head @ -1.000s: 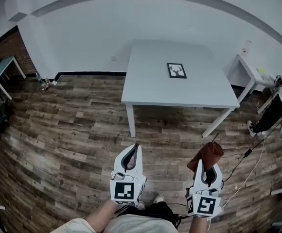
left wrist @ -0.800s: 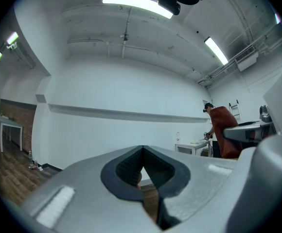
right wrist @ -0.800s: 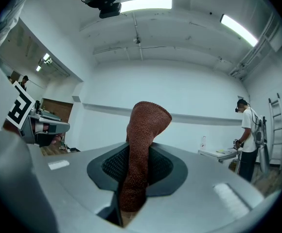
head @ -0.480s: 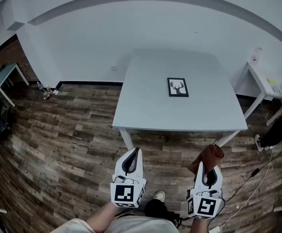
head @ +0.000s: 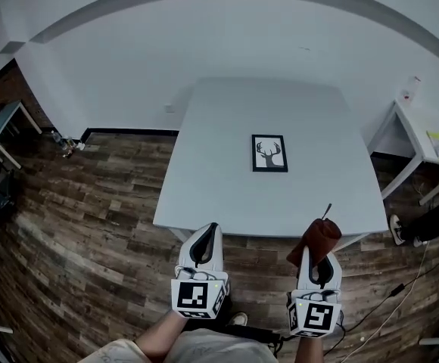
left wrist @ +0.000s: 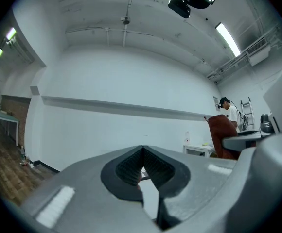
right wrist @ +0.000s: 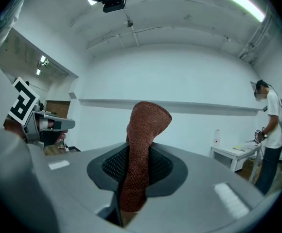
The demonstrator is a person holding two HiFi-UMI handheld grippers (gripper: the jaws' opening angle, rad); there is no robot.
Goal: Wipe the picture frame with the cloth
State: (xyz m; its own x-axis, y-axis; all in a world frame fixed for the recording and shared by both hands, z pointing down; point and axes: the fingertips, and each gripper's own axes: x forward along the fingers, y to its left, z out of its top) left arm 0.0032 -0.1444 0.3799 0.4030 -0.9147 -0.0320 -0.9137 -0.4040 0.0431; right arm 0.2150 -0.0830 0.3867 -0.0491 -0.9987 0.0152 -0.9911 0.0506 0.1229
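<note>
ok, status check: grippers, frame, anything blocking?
Left gripper shut, empty. Right gripper shut on brown cloth, short of the table. Picture frame flat mid-table, not yet wiped. Nothing in the way.

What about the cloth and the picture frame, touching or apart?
Apart. The head view shows the cloth clamped in the right gripper at the near edge of the table, with bare surface between it and the picture frame.
</note>
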